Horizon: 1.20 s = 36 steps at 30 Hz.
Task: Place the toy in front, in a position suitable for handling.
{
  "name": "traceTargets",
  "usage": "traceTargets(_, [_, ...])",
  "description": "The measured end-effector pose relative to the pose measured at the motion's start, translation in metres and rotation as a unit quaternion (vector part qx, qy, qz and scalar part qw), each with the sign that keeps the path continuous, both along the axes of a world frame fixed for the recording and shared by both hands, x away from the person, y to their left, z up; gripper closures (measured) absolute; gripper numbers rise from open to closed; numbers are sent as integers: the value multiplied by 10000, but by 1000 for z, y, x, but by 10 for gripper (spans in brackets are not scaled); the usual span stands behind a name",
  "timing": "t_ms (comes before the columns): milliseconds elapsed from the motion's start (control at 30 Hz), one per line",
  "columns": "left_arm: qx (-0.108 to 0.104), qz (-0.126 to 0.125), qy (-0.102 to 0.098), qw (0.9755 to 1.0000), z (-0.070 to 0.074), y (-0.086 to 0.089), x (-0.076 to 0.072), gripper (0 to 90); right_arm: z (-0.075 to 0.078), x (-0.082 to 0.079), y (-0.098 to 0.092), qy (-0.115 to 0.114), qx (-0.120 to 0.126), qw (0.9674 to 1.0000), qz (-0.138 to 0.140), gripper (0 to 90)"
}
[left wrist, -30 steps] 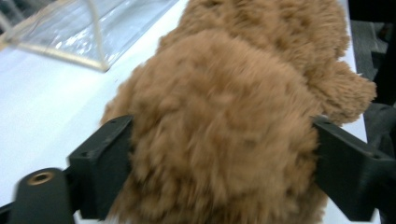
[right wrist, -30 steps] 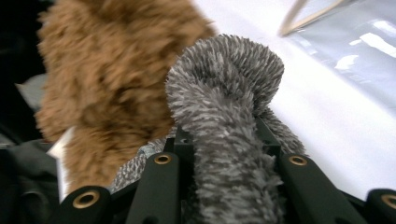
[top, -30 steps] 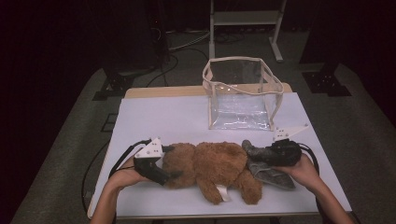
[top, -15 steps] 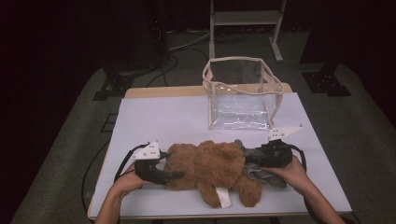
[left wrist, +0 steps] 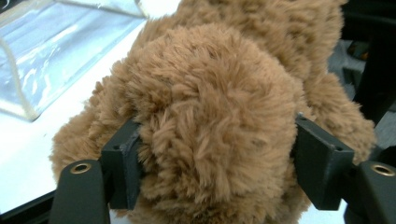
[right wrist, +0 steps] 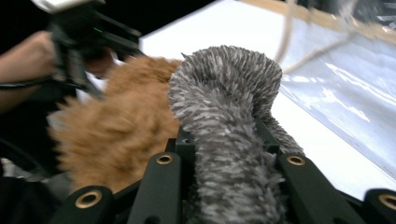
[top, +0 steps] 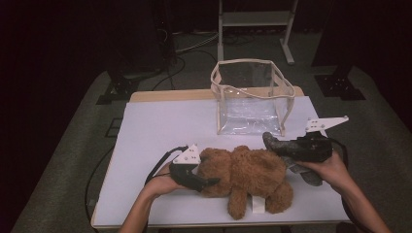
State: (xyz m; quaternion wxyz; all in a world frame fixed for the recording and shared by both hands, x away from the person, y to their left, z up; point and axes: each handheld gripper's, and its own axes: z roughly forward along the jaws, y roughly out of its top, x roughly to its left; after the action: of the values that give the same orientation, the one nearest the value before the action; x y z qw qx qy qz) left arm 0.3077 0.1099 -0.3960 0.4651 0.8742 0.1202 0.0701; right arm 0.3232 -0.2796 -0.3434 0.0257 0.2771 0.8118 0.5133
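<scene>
High view, nearest first: two forearms come in from the bottom edge onto the white table (top: pixel 145 126). The left gripper (top: pixel 206 183) lies low on the tabletop at the near left, its jaws pushed into the end of the brown teddy bear (top: pixel 248 174). This plush bear lies on its side across the near middle of the table, a white tag under its legs.

From the left gripper view, the left gripper (left wrist: pixel 217 163) has a rounded lump of the bear (left wrist: pixel 219 107) wedged between its two black jaws, fur pressing against both inner faces; the jaws have just been closing and then easing a little wider, with the bear clamped between them.

At the near right, the right gripper (top: pixel 286 148) sits raised above the tabletop, clamped on a grey plush toy (top: pixel 279 144) that lies against the bear's far end. In the right gripper view, the right gripper (right wrist: pixel 224 140) pinches this grey toy (right wrist: pixel 224 102), whose shaggy end stands up between the jaws, with the bear (right wrist: pixel 116 121) blurred just beside it.

Farther back, a clear plastic bag (top: pixel 250 99) with pale trim stands upright and open-topped, well apart from both grippers.
</scene>
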Motion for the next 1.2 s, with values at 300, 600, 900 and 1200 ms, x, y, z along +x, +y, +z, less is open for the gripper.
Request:
traceTargets(300, [122, 37, -116, 9999, -1, 11, -1, 219, 24, -38, 19, -368, 99, 9982, 455, 702])
traceTargets(600, [98, 143, -23, 9998, -5, 16, 3, 142, 19, -57, 18, -229, 350, 9969, 661, 702])
traceTargets(900, [109, 0, -253, 9996, -1, 4, -2, 235, 12, -75, 28, -378, 54, 9968, 704, 702])
traceTargets(1200, [175, -105, -240, 9995, -5, 1, -2, 229, -21, -40, 16, -617, -164, 9979, 78, 695])
